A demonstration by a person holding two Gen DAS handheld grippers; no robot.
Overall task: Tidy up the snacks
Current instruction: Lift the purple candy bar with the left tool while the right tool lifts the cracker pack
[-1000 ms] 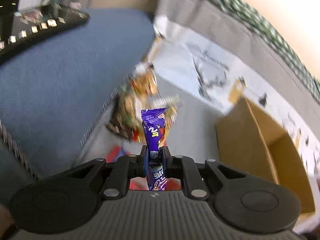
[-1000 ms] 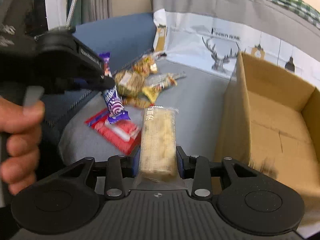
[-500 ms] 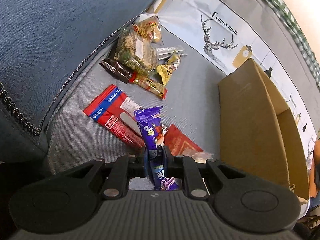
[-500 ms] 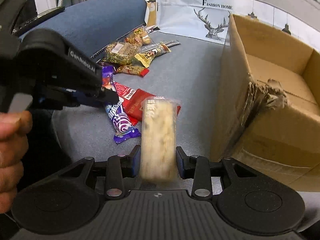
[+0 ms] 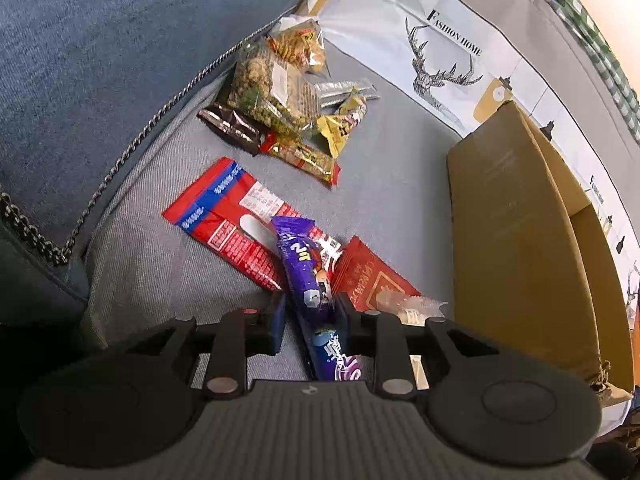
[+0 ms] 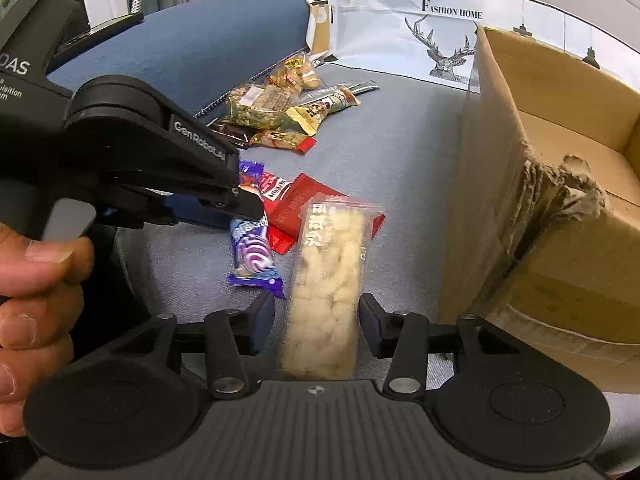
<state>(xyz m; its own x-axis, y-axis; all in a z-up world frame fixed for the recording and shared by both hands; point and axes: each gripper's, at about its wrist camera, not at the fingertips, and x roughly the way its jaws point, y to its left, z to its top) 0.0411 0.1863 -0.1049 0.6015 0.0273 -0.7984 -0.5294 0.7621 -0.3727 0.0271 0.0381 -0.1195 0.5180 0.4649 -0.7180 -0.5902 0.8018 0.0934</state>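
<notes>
Left wrist view: left gripper [image 5: 308, 312] low-centre, jaws opening w/ purple candy pack [image 5: 306, 280] between them, its tip resting on the red packets [image 5: 236, 220], apparently being let go onto the grey cushion [image 5: 384, 184]. Cardboard box [image 5: 516, 240] at right.

Right wrist view: right gripper [image 6: 318, 320] bottom-centre, jaws opening, gaps both sides of the clear puffed-rice bar [image 6: 328, 276], prob dropping beside the box [image 6: 496, 216], not in it

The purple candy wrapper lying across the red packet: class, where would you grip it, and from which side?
Grip the purple candy wrapper at its narrow middle, coming from above with the fingers astride its long axis. It is slim and lies flat, one end on the red packet, so its long edges are free. The left gripper straddles it there, jaws opening.
</notes>
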